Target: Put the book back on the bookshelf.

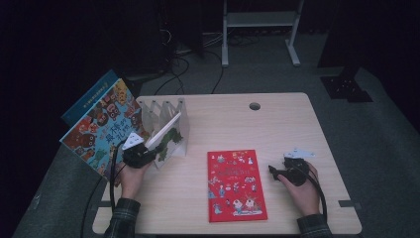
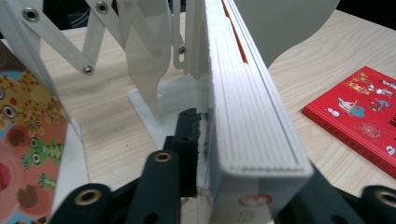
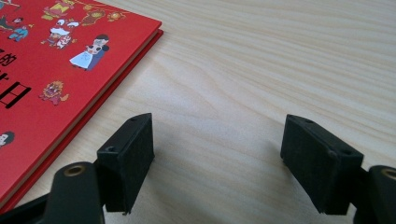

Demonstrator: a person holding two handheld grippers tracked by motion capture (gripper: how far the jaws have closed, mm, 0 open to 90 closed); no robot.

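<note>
White book upright in the end slot of the white folding rack, spine between the left claw's pads, grip slackened with a thin gap at the near pad. Red book flat mid-surface. Right claw open, empty, low beside the red book. Colourful books leaning left of rack.

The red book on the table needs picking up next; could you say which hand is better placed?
Right, probably: the right gripper rests open beside the red book, while the left gripper has the white book between its jaws.
</note>
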